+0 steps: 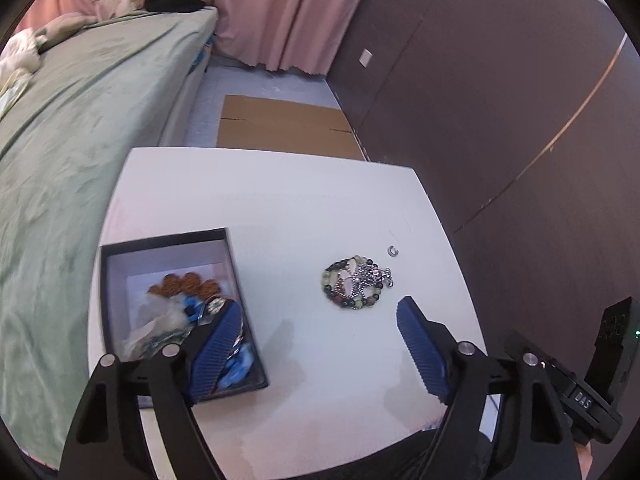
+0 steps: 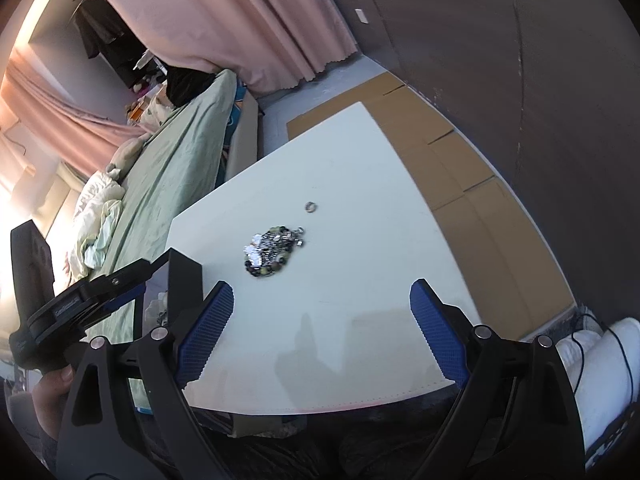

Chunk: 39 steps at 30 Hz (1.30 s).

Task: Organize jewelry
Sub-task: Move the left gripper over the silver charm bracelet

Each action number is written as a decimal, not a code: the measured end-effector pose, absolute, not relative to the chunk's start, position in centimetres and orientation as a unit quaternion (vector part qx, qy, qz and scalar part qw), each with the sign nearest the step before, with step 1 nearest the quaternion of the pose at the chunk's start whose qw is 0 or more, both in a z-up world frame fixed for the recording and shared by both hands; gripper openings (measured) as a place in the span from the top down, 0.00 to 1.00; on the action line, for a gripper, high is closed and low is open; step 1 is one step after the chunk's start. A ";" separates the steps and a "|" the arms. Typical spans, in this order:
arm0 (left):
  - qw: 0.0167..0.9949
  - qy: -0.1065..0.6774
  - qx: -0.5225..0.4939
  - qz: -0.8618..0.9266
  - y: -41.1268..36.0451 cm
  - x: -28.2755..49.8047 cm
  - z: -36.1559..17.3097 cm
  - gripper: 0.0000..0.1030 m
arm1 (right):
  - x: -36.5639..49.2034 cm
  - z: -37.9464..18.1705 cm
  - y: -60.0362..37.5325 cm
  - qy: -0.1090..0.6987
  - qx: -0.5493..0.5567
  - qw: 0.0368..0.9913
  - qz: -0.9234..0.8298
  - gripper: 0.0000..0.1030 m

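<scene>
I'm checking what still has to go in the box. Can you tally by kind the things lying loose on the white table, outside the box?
Bead bracelet, with silver chain tangled on it: 1
Silver chain tangle: 1 (strands cannot be told apart)
Small silver ring: 1
Total: 3

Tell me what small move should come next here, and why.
Probably ease the right gripper forward and down over the beaded pile. Both grippers are open and empty, the pile and a small ring lie loose on the table, and the box already holds jewelry.
</scene>
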<state>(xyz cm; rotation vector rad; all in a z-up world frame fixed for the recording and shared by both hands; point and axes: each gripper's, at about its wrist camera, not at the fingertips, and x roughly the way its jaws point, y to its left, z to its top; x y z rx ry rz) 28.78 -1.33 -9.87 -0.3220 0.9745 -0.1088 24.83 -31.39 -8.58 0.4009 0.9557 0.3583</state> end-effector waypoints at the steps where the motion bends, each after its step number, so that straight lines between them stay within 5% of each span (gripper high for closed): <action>1: 0.868 0.470 -0.151 -0.055 -1.6 29.2 -10.1 0.34 | 24.8 -8.8 -31.7 0.455 0.193 0.853 0.168 0.13; 5: 0.850 0.497 -0.158 -0.070 -2.5 31.5 -11.7 0.57 | 25.1 -9.4 -32.6 0.458 0.203 0.850 0.163 0.13; 11: 0.836 0.519 -0.161 -0.074 -3.6 34.1 -13.5 0.67 | 25.3 -10.3 -33.6 0.463 0.214 0.846 0.155 0.13; 37: 0.811 0.584 -0.024 0.006 -7.2 38.6 -18.2 0.82 | 26.9 -11.8 -34.6 0.478 0.228 0.837 0.140 0.13; 39: 0.816 0.578 0.031 0.003 -8.8 38.3 -18.3 0.89 | 26.9 -11.7 -34.3 0.478 0.227 0.837 0.141 0.13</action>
